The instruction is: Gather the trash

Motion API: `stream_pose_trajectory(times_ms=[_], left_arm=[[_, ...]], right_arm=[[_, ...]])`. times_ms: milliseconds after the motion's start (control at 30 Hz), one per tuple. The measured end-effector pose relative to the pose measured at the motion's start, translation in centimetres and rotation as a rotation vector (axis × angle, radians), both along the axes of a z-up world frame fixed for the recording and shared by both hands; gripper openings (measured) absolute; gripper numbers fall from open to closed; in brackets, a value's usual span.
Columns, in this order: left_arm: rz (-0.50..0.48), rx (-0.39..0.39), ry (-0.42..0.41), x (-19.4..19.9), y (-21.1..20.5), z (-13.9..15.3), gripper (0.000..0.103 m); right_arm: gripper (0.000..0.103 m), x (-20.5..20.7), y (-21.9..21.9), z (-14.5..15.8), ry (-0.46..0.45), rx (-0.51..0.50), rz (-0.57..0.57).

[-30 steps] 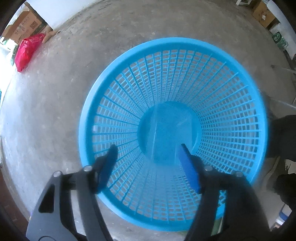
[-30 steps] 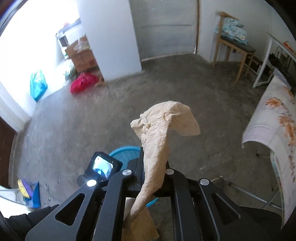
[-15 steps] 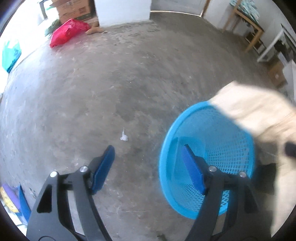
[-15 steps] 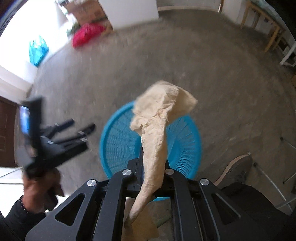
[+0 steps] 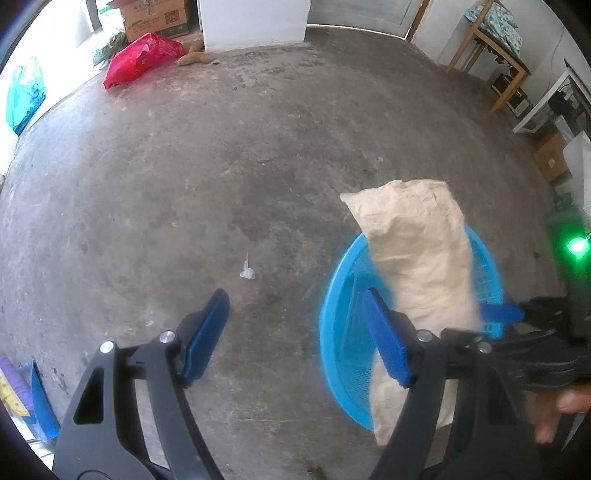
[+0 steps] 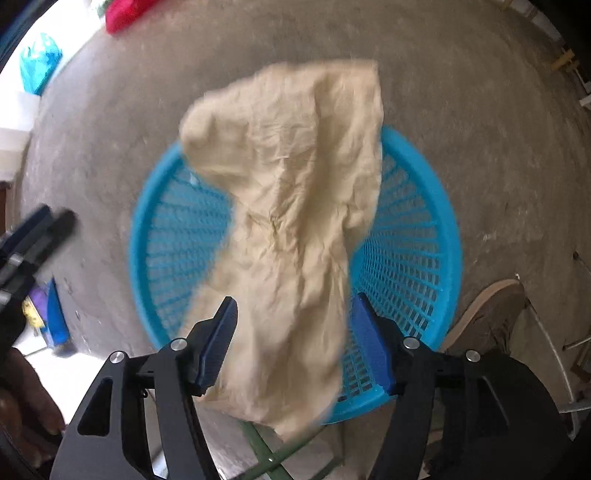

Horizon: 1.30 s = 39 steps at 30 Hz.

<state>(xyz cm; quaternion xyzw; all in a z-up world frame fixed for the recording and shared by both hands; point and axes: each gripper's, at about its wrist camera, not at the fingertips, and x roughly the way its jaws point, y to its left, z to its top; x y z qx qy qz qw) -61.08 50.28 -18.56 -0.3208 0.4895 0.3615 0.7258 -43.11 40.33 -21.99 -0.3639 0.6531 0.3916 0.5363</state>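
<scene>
Crumpled beige paper bag, wrinkled all over, long and floppy, hangs over the blue basket, its top end sticking past the far rim, its lower end dropping past the near rim. Basket is round, bright blue plastic lattice with a solid rim, sitting on bare grey concrete floor.

Right gripper points down over the basket, jaws opening; the bag sits between the blue pads but they are not pressing on it, so it is let go. Slight motion blur on the bag.

Left gripper is spread wide with nothing in it, just left of the basket over the floor. A small white scrap lies on the floor left of the basket, near the left gripper's tips.

Far beyond the basket: red plastic bag and a cardboard box with printed characters and a QR-type square, too small to read. Teal bag far left of the basket. A brown shoe is just right of the basket.
</scene>
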Motion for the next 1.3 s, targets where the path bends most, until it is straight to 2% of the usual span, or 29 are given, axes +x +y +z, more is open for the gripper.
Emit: stream_pose_trajectory(times_ms=[133,267,300,367,467,567,600,633,767,867,900,967,1100,1200,1267,1300], left_arm=[[-0.006,0.022,-0.008,0.3,-0.1,0.9,0.071],[-0.015,0.033,-0.026,1.2,-0.2,2.1,0.071],[-0.025,0.038,-0.032,1.7,-0.3,2.5,0.071],[-0.052,0.057,-0.042,2.8,-0.8,3.6,0.071],[-0.102,0.094,-0.073,5.0,-1.6,6.0,0.071],[-0.177,0.141,-0.148,8.8,-3.0,10.1,0.071],[-0.209,0.157,-0.17,10.3,-3.6,11.4,0.072],[-0.244,0.174,-0.19,11.8,-4.4,12.7,0.073],[-0.458,0.249,-0.3,20.8,-10.0,19.3,0.076],[-0.601,0.27,-0.379,26.8,-14.9,23.1,0.08],[-0.676,0.263,-0.414,30.0,-17.9,24.7,0.081],[-0.79,0.22,-0.466,34.6,-22.6,26.7,0.083],[-0.985,0.103,-0.534,42.9,-33.2,28.8,0.083],[-1.083,0.002,-0.548,48.4,-41.1,29.1,0.083],[-1.135,-0.016,-0.542,52.4,-47.3,29.0,0.083],[-1.15,-0.023,-0.537,53.0,-49.5,28.7,0.083]], right_arm=[[0.063,0.7,-0.6,1.1,-0.005,0.019,-0.043],[0.077,2.4,-1.0,3.8,-0.024,0.081,-0.11],[0.079,2.8,-1.3,5.1,-0.029,0.106,-0.127],[0.088,3.7,-2.1,7.3,-0.025,0.149,-0.158],[0.096,6.0,-4.0,12.8,-0.029,0.284,-0.214],[0.096,8.6,-6.6,18.2,-0.063,0.402,-0.264],[0.096,10.3,-8.6,21.1,-0.1,0.459,-0.292],[0.096,11.2,-9.7,22.6,-0.121,0.491,-0.311],[0.097,16.7,-19.1,29.8,-0.299,0.587,-0.446],[0.097,20.6,-26.1,32.0,-0.413,0.576,-0.548],[0.097,22.0,-29.5,32.7,-0.456,0.567,-0.601],[0.097,24.1,-35.5,33.2,-0.517,0.549,-0.699],[0.097,27.2,-48.6,34.1,-0.647,0.49,-0.91],[0.097,28.5,-57.7,34.0,-0.734,0.443,-1.074],[0.097,29.0,-62.3,33.5,-0.775,0.424,-1.166],[0.097,29.4,-63.8,33.1,-0.786,0.419,-1.202]])
